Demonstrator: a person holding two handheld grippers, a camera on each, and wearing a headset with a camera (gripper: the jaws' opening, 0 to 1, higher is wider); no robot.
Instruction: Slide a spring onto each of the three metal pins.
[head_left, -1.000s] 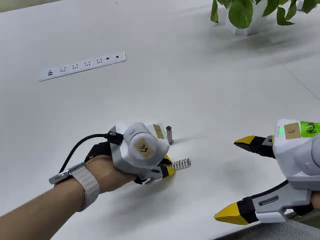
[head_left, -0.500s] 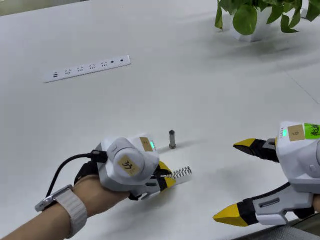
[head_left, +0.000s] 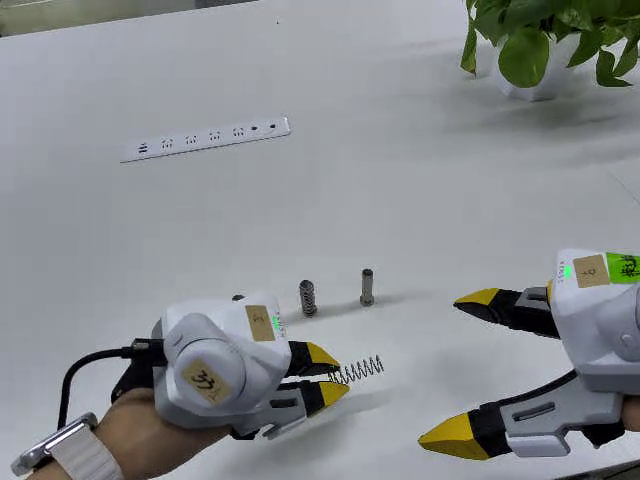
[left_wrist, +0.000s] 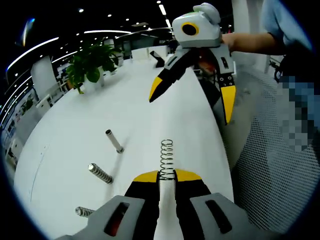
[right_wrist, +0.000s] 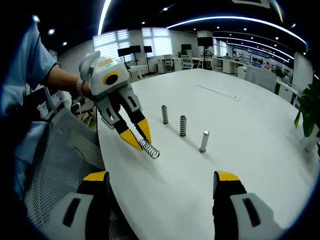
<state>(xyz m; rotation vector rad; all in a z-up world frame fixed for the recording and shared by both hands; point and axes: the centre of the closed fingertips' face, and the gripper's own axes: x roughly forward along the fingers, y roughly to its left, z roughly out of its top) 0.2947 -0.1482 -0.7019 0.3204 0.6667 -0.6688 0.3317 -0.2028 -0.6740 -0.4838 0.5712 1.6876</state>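
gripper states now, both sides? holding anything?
Left gripper: shut on the spring.
Right gripper: open, holding nothing.

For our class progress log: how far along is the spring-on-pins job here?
Done: the end pin's spring and the middle pin's spring are on. In hand: the left gripper is shut on a third spring; the right gripper hangs open. Left: the bare pin.

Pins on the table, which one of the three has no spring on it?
The end pin nearest the right gripper: its shaft is bare metal. The middle pin and the other end pin each wear a spring.
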